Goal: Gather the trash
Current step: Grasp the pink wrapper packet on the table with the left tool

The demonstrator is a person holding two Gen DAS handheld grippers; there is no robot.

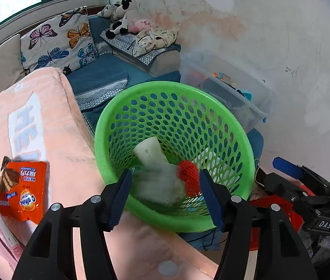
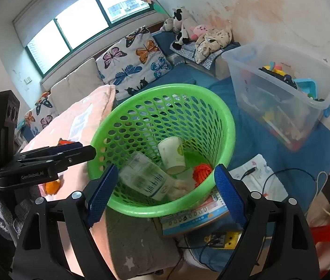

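Butterfly cushion (image 2: 132, 58), cow plush (image 2: 182, 26), and clear storage box (image 2: 279, 88), perhaps holding toys.

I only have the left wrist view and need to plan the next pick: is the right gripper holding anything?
Observer: No. The right gripper is open above the green basket, with nothing between its pads.
Operator: What's lying next to the paper cup?
Observer: A clear plastic bottle with a printed label, beside the paper cup.
Operator: Anything outside the basket that I can't see?
Observer: Something orange, too hidden to identify, at the pink blanket's edge.
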